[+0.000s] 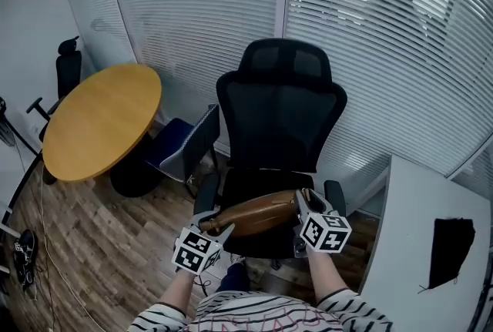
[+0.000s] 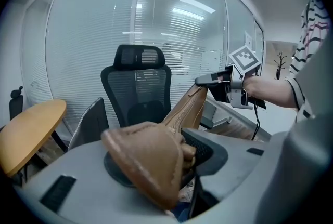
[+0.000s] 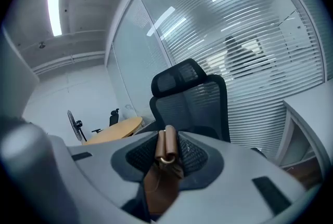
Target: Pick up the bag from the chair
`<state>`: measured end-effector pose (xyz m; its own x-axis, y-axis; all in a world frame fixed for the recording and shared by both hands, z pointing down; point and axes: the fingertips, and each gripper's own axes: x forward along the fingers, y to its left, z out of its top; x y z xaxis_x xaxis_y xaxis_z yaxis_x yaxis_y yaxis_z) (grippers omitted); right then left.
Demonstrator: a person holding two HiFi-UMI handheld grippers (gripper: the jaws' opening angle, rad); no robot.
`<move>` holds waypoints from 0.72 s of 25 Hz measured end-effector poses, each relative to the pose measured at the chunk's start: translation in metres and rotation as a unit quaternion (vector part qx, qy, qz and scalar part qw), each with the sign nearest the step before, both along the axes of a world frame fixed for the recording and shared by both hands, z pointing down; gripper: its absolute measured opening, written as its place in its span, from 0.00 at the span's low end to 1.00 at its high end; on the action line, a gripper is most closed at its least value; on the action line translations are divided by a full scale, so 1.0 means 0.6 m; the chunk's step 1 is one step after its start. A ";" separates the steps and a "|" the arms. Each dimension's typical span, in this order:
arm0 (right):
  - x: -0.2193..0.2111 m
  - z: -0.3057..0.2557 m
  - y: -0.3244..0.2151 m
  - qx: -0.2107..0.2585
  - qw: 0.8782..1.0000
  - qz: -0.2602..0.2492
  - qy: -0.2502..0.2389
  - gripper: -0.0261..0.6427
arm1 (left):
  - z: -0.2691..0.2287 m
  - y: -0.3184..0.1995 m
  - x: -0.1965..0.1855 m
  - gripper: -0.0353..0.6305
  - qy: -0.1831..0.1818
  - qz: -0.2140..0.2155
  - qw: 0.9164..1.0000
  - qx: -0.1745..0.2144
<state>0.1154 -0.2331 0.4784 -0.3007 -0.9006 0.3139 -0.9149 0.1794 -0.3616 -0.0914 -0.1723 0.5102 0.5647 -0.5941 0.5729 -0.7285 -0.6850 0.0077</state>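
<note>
In the lower middle of the head view, the brown bag (image 1: 258, 215) stretches between both tongs, over the seat of the black chair (image 1: 281, 111). The left tongs (image 1: 209, 225) are clamped on its folded end. The right tongs (image 1: 303, 204) pinch its strap end. A round wooden tabletop (image 1: 100, 122) stands at the left.

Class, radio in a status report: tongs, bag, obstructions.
Left tongs shut on bag. Right tongs shut on bag. Bag slung between them over chair seat. Nothing blocking.
</note>
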 end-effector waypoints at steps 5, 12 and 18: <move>0.005 -0.027 0.037 0.015 1.000 -0.001 -0.003 0.23 | -0.027 0.038 0.005 0.35 -0.004 -0.001 1.000 0.019; 0.012 -0.038 0.096 0.021 1.000 -0.003 -0.001 0.23 | -0.036 0.099 0.013 0.35 -0.003 -0.002 1.000 0.020; 0.021 -0.026 0.145 0.012 1.000 -0.002 -0.007 0.23 | -0.033 0.148 0.022 0.35 -0.011 0.000 1.000 0.018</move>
<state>0.1278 -0.1462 0.4628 -0.3086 -0.9065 0.2881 -0.9090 0.1920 -0.3698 -0.0783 -0.0834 0.4905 0.5518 -0.6148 0.5635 -0.7286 -0.6841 -0.0329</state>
